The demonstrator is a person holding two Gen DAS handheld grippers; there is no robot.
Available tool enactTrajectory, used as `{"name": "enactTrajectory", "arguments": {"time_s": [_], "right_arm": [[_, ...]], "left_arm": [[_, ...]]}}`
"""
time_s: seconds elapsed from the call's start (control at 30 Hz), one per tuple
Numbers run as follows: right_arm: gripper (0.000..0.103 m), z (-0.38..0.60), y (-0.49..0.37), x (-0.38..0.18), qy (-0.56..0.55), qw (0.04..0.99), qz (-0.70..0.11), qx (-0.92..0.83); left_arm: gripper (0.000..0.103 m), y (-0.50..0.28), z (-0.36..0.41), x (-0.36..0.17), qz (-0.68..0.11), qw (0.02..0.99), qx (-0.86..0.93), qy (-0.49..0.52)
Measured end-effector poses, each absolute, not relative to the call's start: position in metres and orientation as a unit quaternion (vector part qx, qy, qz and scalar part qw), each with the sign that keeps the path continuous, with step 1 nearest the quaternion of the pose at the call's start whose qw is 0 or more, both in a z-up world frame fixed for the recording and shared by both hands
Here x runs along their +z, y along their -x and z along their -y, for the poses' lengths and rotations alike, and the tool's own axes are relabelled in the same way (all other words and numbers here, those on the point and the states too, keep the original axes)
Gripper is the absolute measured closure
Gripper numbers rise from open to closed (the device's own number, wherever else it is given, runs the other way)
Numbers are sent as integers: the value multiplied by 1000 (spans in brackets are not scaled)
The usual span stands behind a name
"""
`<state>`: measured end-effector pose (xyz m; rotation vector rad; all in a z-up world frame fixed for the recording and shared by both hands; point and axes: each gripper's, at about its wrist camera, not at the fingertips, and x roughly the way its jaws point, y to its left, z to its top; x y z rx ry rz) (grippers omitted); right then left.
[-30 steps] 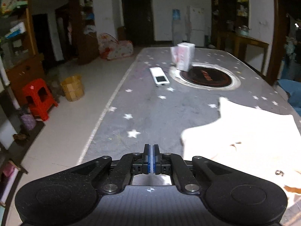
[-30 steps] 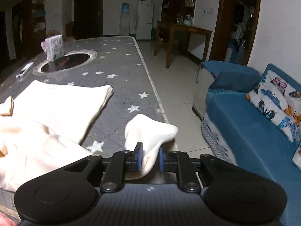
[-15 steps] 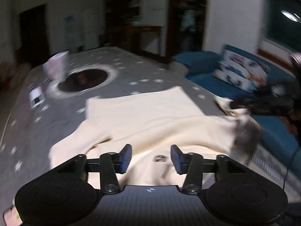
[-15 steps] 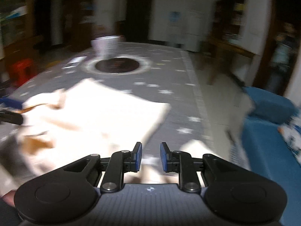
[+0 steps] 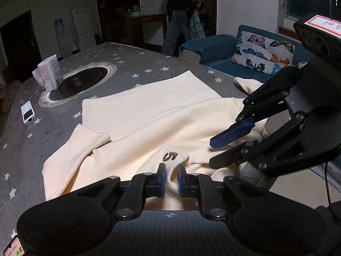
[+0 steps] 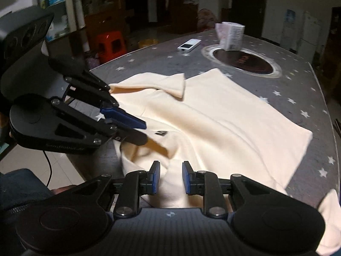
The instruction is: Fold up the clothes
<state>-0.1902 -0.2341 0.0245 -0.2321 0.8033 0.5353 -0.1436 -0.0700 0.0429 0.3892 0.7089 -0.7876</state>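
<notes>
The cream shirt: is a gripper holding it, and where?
Left gripper is closing on the cream shirt, near its "5" mark. Right gripper is opening, fabric loose between.

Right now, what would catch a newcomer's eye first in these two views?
The cream sweatshirt sprawled over the star-dotted table, one sleeve folded in at its left. At its near edge the left gripper is closing on a fold beside the "5" patch, while the right gripper is opening with cloth between its fingers. Farther back, a round black hob sits sunk in the table.
</notes>
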Motion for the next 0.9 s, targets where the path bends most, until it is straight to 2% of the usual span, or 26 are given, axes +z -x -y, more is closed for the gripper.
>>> {"name": "enactTrajectory", "arguments": {"time_s": [0.3, 0.47, 0.73, 0.9], "right_arm": [[80, 228, 192, 14, 123, 868, -408, 254], [96, 229, 197, 11, 129, 869, -412, 243], [97, 234, 224, 30, 134, 860, -402, 283], [97, 224, 236, 14, 151, 832, -430, 316]], "left_arm": [[94, 145, 70, 44, -335, 847, -372, -179], [96, 151, 62, 50, -321, 849, -381, -174], [98, 173, 39, 62, -308, 839, -416, -169], [98, 183, 38, 48, -334, 811, -437, -197]]}}
